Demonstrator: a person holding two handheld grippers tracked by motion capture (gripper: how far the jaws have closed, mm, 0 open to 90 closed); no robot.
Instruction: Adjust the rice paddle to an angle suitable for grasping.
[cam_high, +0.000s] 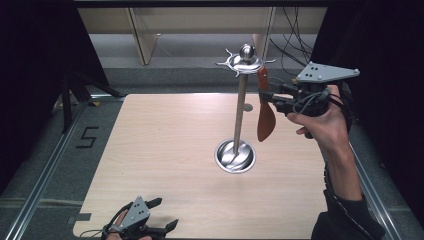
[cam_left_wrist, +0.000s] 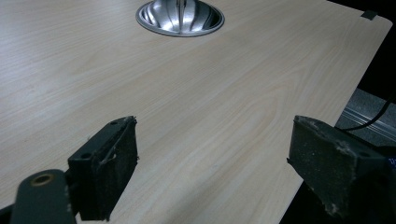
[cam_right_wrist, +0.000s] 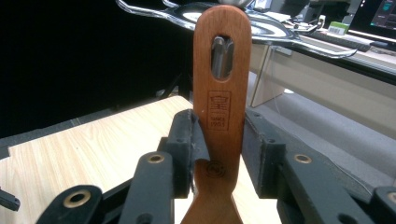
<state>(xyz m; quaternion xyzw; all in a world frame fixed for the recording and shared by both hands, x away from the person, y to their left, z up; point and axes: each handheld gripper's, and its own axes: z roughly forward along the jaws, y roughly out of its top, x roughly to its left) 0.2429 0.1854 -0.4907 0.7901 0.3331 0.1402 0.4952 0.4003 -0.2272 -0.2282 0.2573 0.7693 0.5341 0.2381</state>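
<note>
The right gripper (cam_right_wrist: 219, 154) is clamping the wooden spatula (cam_high: 265, 112) by its handle at three o'clock of the metal stand (cam_high: 240, 110), slot meeting a hook. Stiff, light, smooth wood; the handle grip is suiting it. The left gripper (cam_left_wrist: 212, 163) is resting with its jaws apart.

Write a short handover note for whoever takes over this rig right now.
Right gripper: shut on the wooden spatula, holding its handle up by the metal stand; a hook on the stand's top ring shows through the handle's slot.
Left gripper: open, holding nothing, low over the table's near edge.
Done: spatula brought up to the hook.
Left: probably let go once it hangs freely; whether it bears weight yet is unclear.
</note>
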